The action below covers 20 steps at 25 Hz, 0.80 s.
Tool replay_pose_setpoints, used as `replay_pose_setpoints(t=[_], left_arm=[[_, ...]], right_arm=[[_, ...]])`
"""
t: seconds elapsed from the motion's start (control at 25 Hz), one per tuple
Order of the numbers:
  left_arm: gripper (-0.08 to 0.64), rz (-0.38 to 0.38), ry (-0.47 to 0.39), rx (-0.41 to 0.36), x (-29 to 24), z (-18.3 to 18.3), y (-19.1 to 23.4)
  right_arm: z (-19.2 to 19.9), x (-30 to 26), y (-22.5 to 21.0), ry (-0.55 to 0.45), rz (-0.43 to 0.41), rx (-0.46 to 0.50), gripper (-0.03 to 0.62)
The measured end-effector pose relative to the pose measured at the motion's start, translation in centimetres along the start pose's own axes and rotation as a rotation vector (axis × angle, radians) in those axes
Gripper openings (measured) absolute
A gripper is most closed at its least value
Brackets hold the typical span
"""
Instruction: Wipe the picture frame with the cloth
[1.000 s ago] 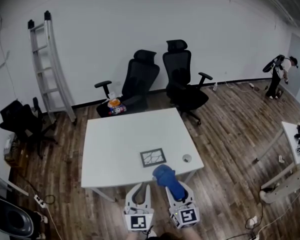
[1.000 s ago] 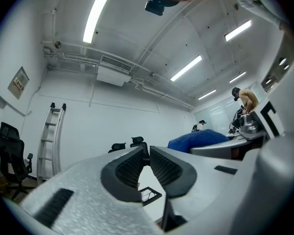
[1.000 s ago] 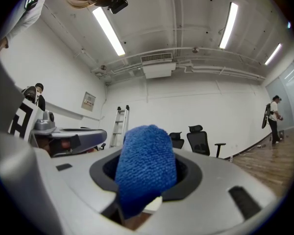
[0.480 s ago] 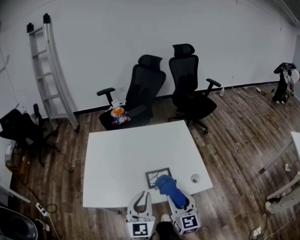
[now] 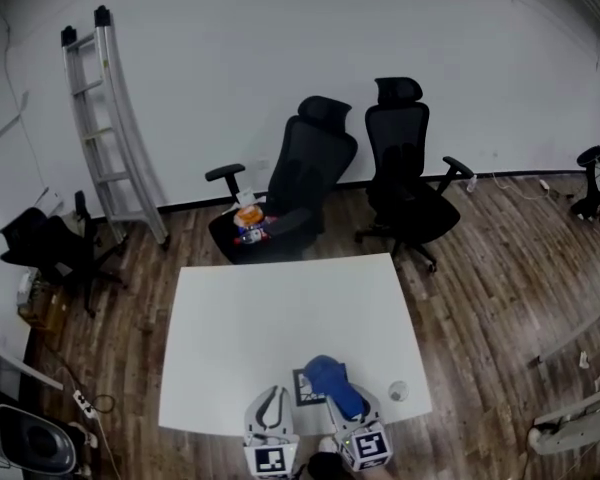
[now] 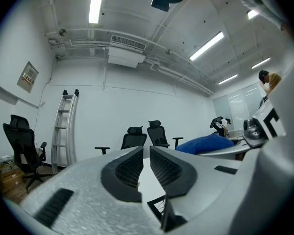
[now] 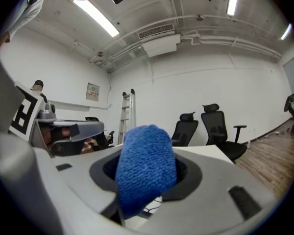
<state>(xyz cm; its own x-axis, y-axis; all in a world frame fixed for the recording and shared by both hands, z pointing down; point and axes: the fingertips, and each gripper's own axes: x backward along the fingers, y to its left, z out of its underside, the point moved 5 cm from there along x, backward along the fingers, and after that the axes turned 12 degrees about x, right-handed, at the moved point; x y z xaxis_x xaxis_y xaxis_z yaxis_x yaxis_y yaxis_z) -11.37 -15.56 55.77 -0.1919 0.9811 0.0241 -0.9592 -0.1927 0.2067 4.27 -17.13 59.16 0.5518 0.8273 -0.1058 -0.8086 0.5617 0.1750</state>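
Your right tool (image 5: 330,393) is clenched on the fluffy blue cloth (image 5: 325,371). The cloth bulges from its tip over the right part of the small dark-rimmed picture frame (image 5: 302,389), which lies flat on the white counter (image 5: 280,308). Your left tool (image 5: 271,398), just left of the frame, is clenched on nothing.

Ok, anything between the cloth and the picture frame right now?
Nothing visible. The cloth in the right gripper hangs directly over the frame's right part; whether it touches is unclear. A small round thing sits on the table, off to the right.
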Motion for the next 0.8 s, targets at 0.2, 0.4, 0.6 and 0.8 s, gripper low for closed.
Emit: replay_pose_setpoints(t=[0.2,0.4,0.6,0.8], left_arm=[[0.037,-0.059,-0.004,0.002,-2.0,-0.1,0.8],[0.037,-0.065,0.017,-0.004,-3.0,0.2,1.4],[0.037,-0.046,0.049,0.009,-4.1,0.9,2.8],[0.037,-0.001,0.048,0.018,-5.7,1.0,3.5]], right_arm=[[1.5,-3.0,1.7,0.042,-0.137,0.017,0.161],[2.6,-5.2,3.6,0.093,-0.215,0.032,0.161],[3.9,-7.0,4.5,0.145,-0.202,-0.022,0.161],[5.5,-8.0,3.8,0.199,-0.151,-0.042,0.161]])
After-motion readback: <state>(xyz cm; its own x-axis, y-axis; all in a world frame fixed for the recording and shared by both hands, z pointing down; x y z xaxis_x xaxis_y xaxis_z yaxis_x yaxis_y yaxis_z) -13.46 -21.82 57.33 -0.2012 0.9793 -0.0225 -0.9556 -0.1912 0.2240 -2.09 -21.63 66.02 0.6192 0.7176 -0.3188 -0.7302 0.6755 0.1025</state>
